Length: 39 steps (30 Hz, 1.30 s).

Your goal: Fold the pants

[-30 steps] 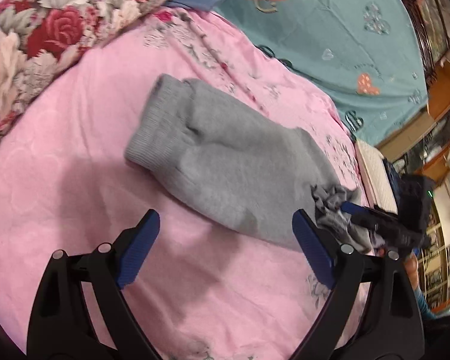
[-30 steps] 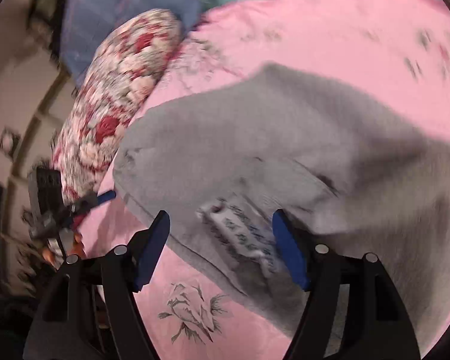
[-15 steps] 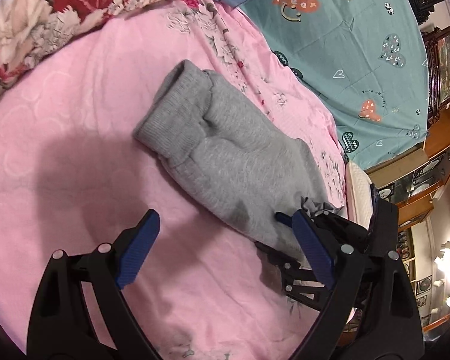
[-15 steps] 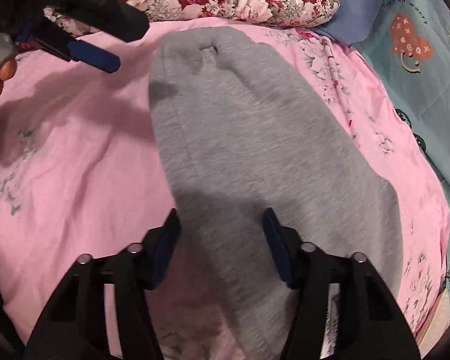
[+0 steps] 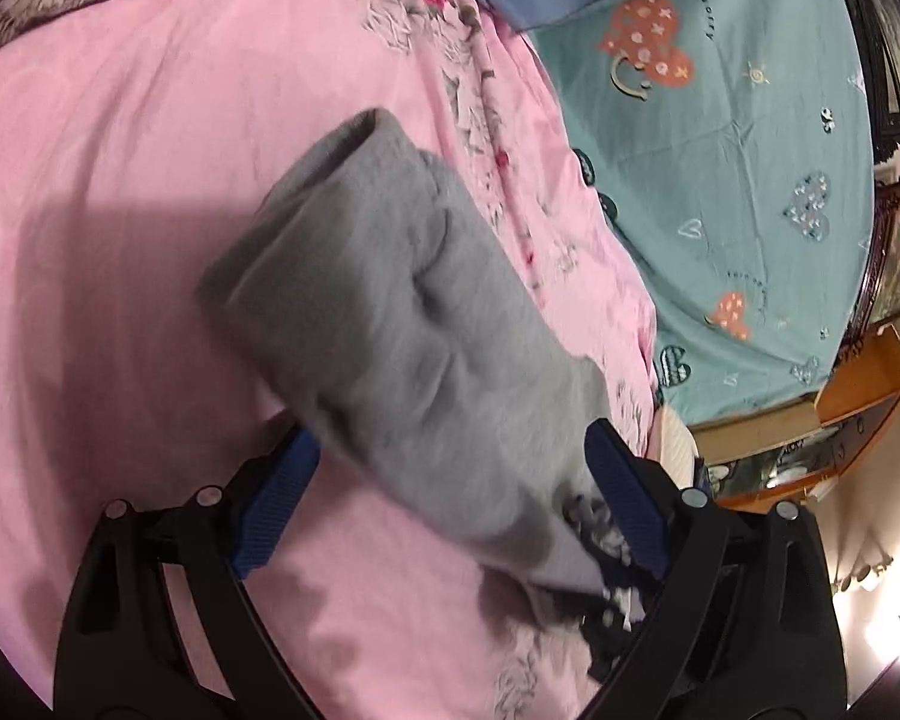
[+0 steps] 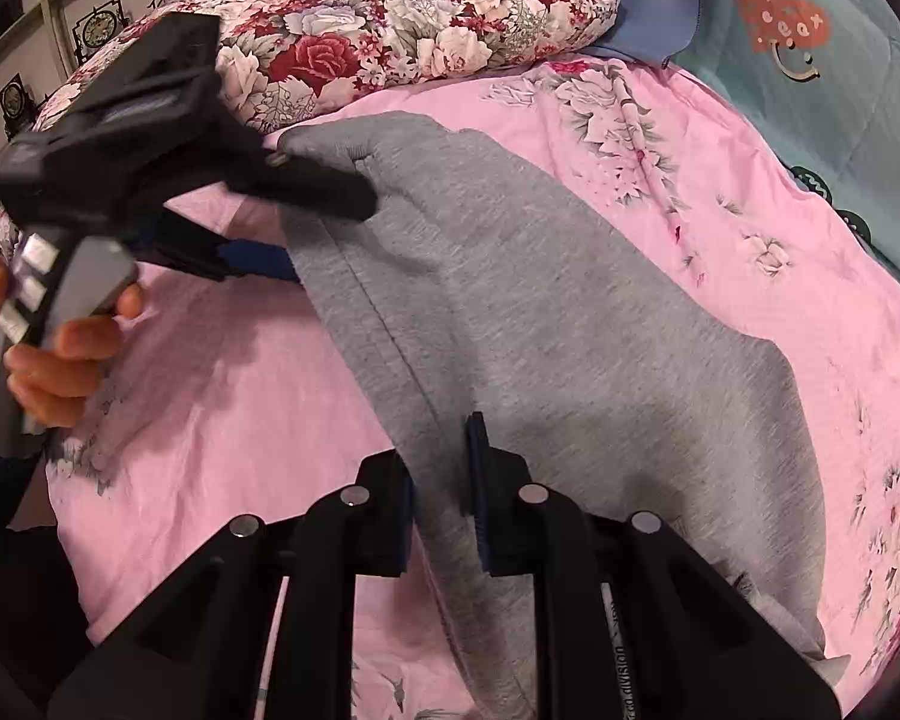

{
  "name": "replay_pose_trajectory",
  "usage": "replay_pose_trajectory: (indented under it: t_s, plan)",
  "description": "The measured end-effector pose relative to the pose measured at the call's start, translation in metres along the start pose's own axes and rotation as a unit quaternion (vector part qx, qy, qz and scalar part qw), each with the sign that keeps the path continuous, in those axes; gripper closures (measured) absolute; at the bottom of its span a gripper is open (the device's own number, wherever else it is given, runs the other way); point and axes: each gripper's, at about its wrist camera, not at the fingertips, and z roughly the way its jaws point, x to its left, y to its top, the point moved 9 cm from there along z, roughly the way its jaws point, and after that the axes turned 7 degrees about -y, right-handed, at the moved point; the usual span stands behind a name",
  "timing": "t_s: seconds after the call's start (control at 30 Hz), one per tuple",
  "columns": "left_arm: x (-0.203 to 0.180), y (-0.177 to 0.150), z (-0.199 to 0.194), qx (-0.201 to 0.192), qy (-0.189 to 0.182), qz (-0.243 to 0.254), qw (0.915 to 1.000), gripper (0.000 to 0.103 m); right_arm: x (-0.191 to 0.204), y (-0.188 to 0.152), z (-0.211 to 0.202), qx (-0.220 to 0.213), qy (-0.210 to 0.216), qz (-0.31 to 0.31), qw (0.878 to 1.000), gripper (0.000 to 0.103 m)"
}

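Now clenched on pants point(image 6: 510, 312) edge: right gripper point(image 6: 441, 501). Left gripper point(image 5: 450, 504) advanced, released, straddling cuff end; pink sheet point(image 5: 120, 180) around.

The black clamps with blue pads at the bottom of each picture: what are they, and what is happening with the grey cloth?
They are hand-held grippers, one in each of a person's hands, each with a camera looking along its jaws. There is no robot. The left wrist view shows the left gripper open, its jaws on either side of the grey pants, which lie partly folded on a pink bedspread. The right wrist view shows the right gripper shut on the pants' edge. It also shows the left gripper from outside, held by the person's hand. A floral pillow lies behind.
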Motion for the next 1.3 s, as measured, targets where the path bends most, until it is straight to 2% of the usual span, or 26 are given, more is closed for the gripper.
replay_pose_trajectory:
  t_s: [0.1,0.13,0.17,0.2,0.27,0.33,0.4,0.47,0.5,0.53,0.6,0.63,0.67,0.73,0.8,0.83,0.9,0.93,0.97,1.03,1.07,1.1,1.13,1.2,1.23,1.3]
  plan:
    - [0.002,0.011,0.007,-0.018,0.022,0.004,0.9996,0.015,0.003,-0.003,0.002,0.002,0.006,0.002,1.0,0.087]
    - [0.002,0.013,0.009,-0.022,0.03,0.007,0.9993,0.02,0.005,-0.005,0.004,0.01,0.013,0.001,1.0,0.085]
    - [0.003,0.014,0.01,-0.025,0.048,0.012,0.9984,0.039,0.006,-0.006,0.005,0.015,0.019,0.007,1.0,0.08]
    - [0.008,0.016,0.01,-0.025,0.067,0.017,0.9973,0.051,0.004,-0.007,0.003,0.016,0.032,0.025,0.999,0.076]
    - [0.013,0.018,0.01,-0.028,0.074,0.015,0.9968,0.069,-0.005,-0.011,-0.013,0.008,0.095,0.092,0.991,0.056]
    - [0.016,0.021,0.008,-0.029,0.067,0.008,0.9973,0.073,-0.032,-0.019,-0.037,-0.019,0.127,0.172,0.977,0.05]
    - [0.016,0.022,0.008,-0.032,0.074,0.017,0.9966,0.074,-0.06,-0.035,-0.053,-0.031,0.162,0.253,0.953,0.05]
    - [0.012,0.022,0.007,-0.037,0.085,0.036,0.995,0.075,-0.088,-0.057,-0.059,-0.03,0.193,0.336,0.922,0.047]
    - [0.009,0.022,0.006,-0.04,0.09,0.047,0.994,0.075,-0.097,-0.067,-0.057,-0.027,0.202,0.363,0.909,0.046]
    - [0.006,0.023,0.005,-0.044,0.093,0.056,0.9931,0.075,-0.107,-0.08,-0.049,-0.017,0.193,0.389,0.9,0.045]
    - [-0.001,0.023,0.003,-0.054,0.096,0.073,0.9913,0.077,-0.112,-0.095,-0.025,0.013,0.194,0.419,0.887,0.045]
    - [-0.008,0.023,0.0,-0.059,0.101,0.092,0.9888,0.078,-0.112,-0.099,-0.013,0.013,0.211,0.436,0.875,0.046]
    - [-0.013,0.023,0.0,-0.063,0.107,0.106,0.9866,0.078,-0.114,-0.098,-0.01,0.004,0.218,0.443,0.87,0.046]
    - [-0.031,0.024,-0.005,-0.074,0.117,0.143,0.98,0.08,-0.115,-0.094,-0.019,0.0,0.234,0.449,0.862,0.045]
    - [-0.056,0.023,-0.006,-0.085,0.124,0.182,0.9716,0.082,-0.126,-0.095,-0.039,-0.026,0.254,0.466,0.847,0.045]
    - [-0.068,0.022,-0.005,-0.09,0.13,0.202,0.9666,0.083,-0.136,-0.101,-0.053,-0.045,0.245,0.471,0.846,0.044]
    - [-0.104,0.014,-0.001,-0.096,0.133,0.251,0.9541,0.084,-0.157,-0.116,-0.082,-0.082,0.209,0.477,0.85,0.037]
    - [-0.121,0.008,0.003,-0.095,0.129,0.273,0.9487,0.084,-0.168,-0.127,-0.098,-0.103,0.199,0.485,0.845,0.032]
    - [-0.143,-0.002,0.009,-0.091,0.122,0.299,0.9419,0.084,-0.176,-0.139,-0.111,-0.121,0.197,0.495,0.838,0.03]
    - [-0.186,-0.032,0.026,-0.073,0.113,0.364,0.9215,0.084,-0.194,-0.167,-0.134,-0.15,0.195,0.521,0.817,0.03]
    - [-0.209,-0.053,0.04,-0.058,0.113,0.405,0.9053,0.084,-0.201,-0.181,-0.142,-0.163,0.192,0.532,0.808,0.03]
    - [-0.223,-0.07,0.05,-0.046,0.113,0.433,0.8929,0.084,-0.209,-0.199,-0.15,-0.175,0.187,0.545,0.798,0.03]
    - [-0.24,-0.093,0.065,-0.028,0.113,0.471,0.8747,0.084,-0.215,-0.211,-0.154,-0.18,0.181,0.556,0.791,0.03]
    - [-0.263,-0.147,0.097,0.017,0.108,0.54,0.8344,0.084,-0.225,-0.244,-0.158,-0.188,0.177,0.586,0.768,0.03]
    - [-0.266,-0.169,0.109,0.039,0.108,0.564,0.8179,0.084,-0.228,-0.257,-0.159,-0.191,0.179,0.597,0.758,0.03]
    - [-0.263,-0.218,0.139,0.087,0.125,0.616,0.7729,0.084,-0.229,-0.284,-0.156,-0.191,0.178,0.622,0.738,0.03]
